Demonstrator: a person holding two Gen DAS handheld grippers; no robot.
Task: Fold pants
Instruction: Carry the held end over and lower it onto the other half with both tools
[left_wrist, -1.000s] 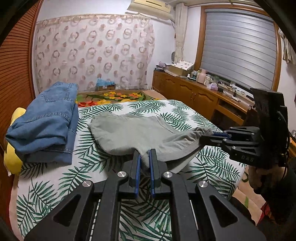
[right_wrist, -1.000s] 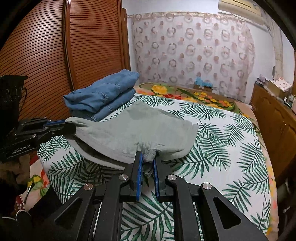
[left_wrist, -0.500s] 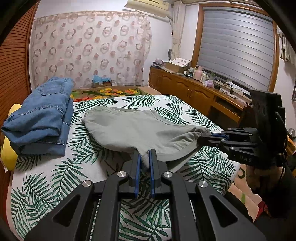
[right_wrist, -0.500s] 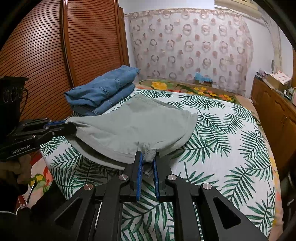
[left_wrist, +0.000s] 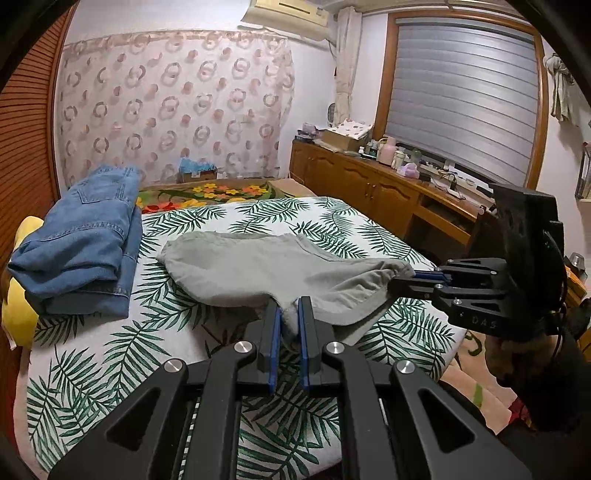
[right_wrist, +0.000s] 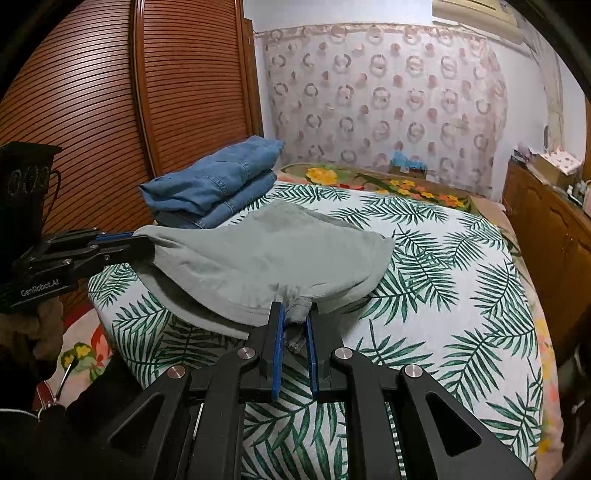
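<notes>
Grey-green pants (left_wrist: 258, 269) lie folded over on the palm-leaf bedsheet (left_wrist: 110, 350); they also show in the right wrist view (right_wrist: 266, 254). My left gripper (left_wrist: 290, 314) is shut on one near corner of the pants and holds it just above the bed. My right gripper (right_wrist: 295, 317) is shut on the other near corner. Each gripper shows in the other's view, the right one (left_wrist: 406, 280) and the left one (right_wrist: 136, 240), both holding the lifted near edge taut. The far part of the pants rests on the bed.
Folded blue jeans (left_wrist: 85, 240) are stacked at the bed's far left, beside a yellow pillow (left_wrist: 18, 306). A wooden wardrobe (right_wrist: 110, 110) stands left of the bed. Wooden cabinets (left_wrist: 388, 192) with clutter run along the right under the window.
Both grippers have risen a little and drawn back towards the bed's near edge with the pants' edge in them. The pants look flatter and more stretched.
</notes>
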